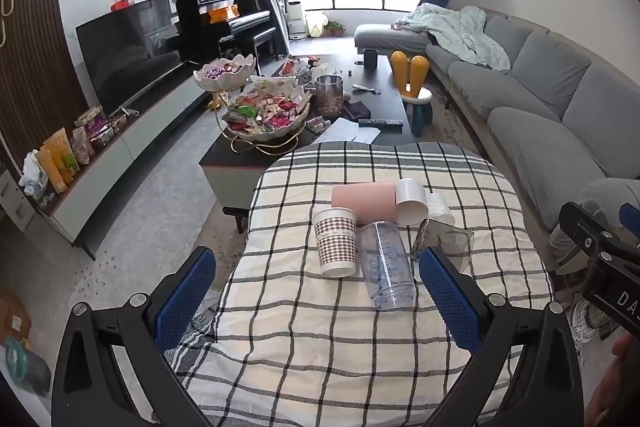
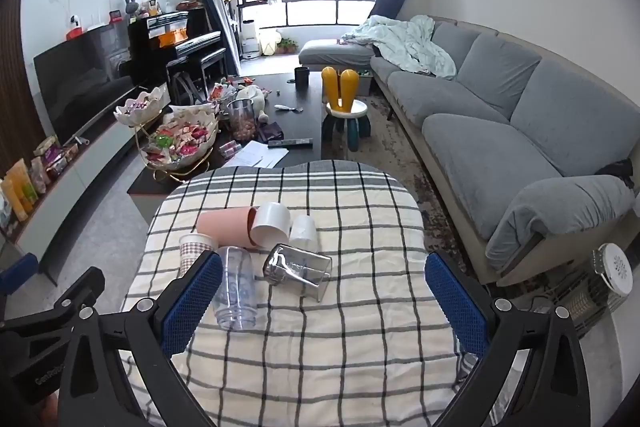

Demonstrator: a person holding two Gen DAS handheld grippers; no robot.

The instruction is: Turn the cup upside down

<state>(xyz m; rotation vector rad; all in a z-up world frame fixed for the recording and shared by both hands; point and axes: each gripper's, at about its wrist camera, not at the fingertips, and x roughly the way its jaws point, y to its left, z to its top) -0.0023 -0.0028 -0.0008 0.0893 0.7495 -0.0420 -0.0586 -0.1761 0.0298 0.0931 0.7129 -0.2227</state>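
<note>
Cups lie in a loose cluster near the middle of the checked cloth [image 1: 360, 347], which covers the whole padded surface and is the largest thing here. Toward the far edge, a pink cup [image 1: 362, 201] lies on its side, its mouth turned to the right. A white cup [image 1: 410, 201] lies touching that mouth, its open end facing the near edge. Just beside the white cup, further right, lies a small frosted cup [image 2: 303, 231]. Nearer the near edge, a clear plastic cup [image 1: 387, 263] with faint blue print lies on its side, its open end toward the near edge. To its left and touching it is a paper cup [image 1: 335, 241] with a brown houndstooth band, tilted so its base faces the camera. To the right of the clear cup lies a smoky grey glass vessel [image 2: 298, 269] on its side.

The left gripper [image 1: 316, 301] hovers over the near edge with its blue pads spread wide, gripping nothing. The right gripper [image 2: 324, 297] is likewise spread wide and empty, its left pad in front of the paper cup in the right wrist view.
</note>
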